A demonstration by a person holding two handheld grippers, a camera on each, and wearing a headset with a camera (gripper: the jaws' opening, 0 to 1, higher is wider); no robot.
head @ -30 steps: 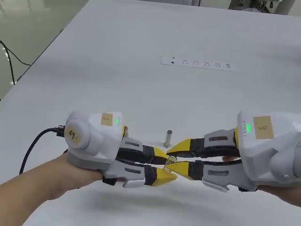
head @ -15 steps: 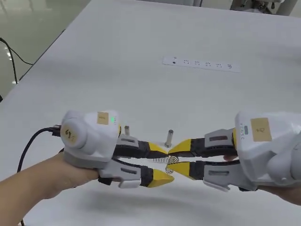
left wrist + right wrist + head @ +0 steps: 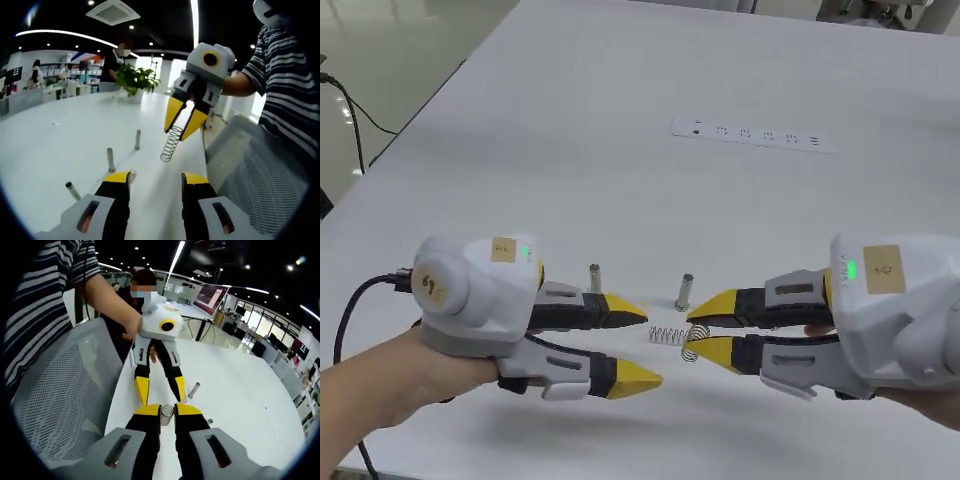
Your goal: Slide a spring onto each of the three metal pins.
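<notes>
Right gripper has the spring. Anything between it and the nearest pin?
Nothing visible does. The spring is held at one end by the right gripper, and the nearest pin stands just beyond on the bare table. The left gripper is open, facing the spring's free end, not in that path.

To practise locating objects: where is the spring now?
Head view, centre: the spring sticks out of the shut right gripper toward the open left gripper, near a metal pin.
</notes>
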